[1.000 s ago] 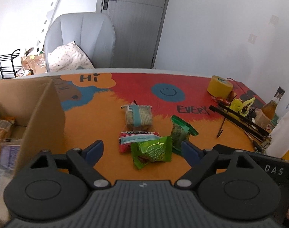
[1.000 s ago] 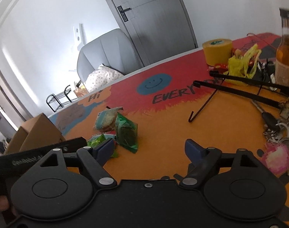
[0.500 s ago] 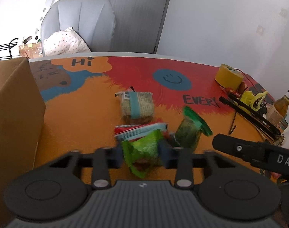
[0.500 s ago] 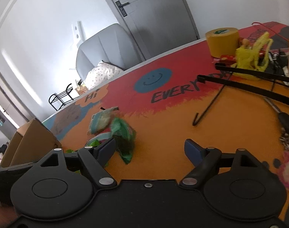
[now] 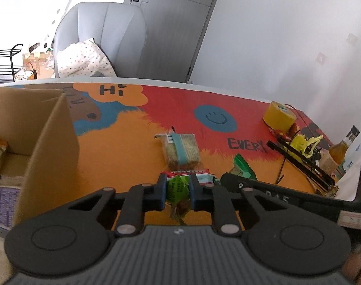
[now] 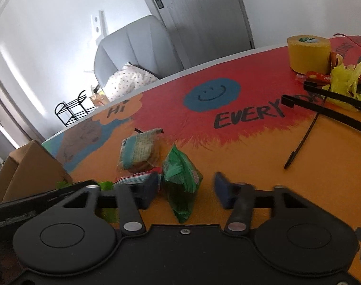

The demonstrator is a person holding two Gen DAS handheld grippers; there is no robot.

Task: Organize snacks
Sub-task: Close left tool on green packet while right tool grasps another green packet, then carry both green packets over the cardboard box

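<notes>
My left gripper (image 5: pixel 178 191) is shut on a light green snack packet (image 5: pixel 176 188), pinched between its blue pads just above the orange tabletop. Behind it lie a red-and-white packet (image 5: pixel 192 174) and a cracker pack with a blue band (image 5: pixel 181 150). In the right wrist view, a dark green packet (image 6: pixel 180 180) lies between the closing jaws of my right gripper (image 6: pixel 187 188). The left pad is beside it and the right pad stands apart. An open cardboard box (image 5: pixel 49 142) with snacks inside stands at the left.
A yellow tape roll (image 6: pixel 308 52), a yellow plastic bag (image 6: pixel 346 80) and a black hanger (image 6: pixel 323 111) lie to the right. A bottle (image 5: pixel 339 149) stands at the far right edge. A grey chair (image 5: pixel 104 35) stands behind the table.
My left gripper went from open to shut on the light green packet. My right gripper slid left until the dark green packet lay between its jaws, which have narrowed.
</notes>
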